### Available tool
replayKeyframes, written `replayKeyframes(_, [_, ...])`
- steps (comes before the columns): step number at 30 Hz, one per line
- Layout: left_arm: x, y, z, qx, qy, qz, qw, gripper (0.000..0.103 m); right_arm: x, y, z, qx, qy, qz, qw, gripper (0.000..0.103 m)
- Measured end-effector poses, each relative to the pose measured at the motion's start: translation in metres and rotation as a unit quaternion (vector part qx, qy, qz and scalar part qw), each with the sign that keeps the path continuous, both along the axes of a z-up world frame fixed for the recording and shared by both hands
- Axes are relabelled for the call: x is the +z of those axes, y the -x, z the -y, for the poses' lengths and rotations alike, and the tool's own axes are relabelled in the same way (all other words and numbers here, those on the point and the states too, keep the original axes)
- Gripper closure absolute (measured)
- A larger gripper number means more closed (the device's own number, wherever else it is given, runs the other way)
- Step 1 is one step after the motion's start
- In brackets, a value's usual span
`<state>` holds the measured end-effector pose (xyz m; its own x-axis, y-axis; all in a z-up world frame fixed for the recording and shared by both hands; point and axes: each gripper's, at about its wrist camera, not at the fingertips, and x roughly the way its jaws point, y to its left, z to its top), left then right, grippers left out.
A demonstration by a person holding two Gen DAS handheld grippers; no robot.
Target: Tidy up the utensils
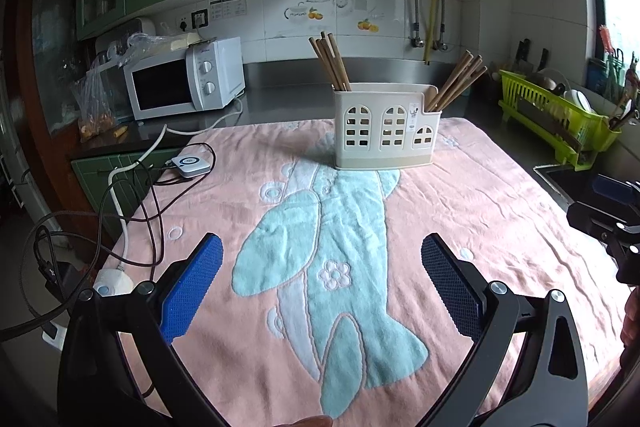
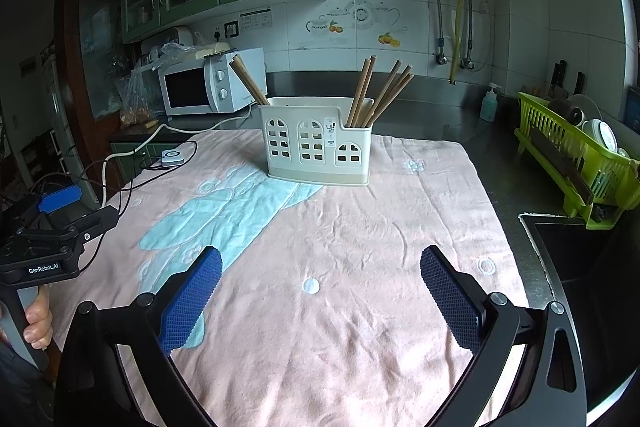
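Utensil holder (image 1: 387, 126): cream plastic, arched window cut-outs, standing upright at the far middle of the pink towel (image 1: 460, 211). Inner dividers hidden. Contents: wooden chopsticks (image 1: 331, 61) in two leaning bundles, left end and right end. Left gripper (image 1: 322, 285) and right gripper (image 2: 321, 291): both spread wide, empty, near edge.

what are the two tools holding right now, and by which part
Nothing. The left tool and right tool are both open and empty above the pink towel; the chopsticks stand in the holder.
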<state>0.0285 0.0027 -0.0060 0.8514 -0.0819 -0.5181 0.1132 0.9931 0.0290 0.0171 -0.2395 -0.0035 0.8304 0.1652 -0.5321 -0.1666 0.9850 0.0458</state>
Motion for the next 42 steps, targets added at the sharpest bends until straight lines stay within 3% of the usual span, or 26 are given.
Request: replayKeyframes(42, [-0.0029, -0.0011, -0.0004, 0.005, 0.001, -0.003, 1.0000, 0.005, -0.0017, 0.0012, -0.0048, 0.004, 0.002, -0.001, 1.000, 0.007])
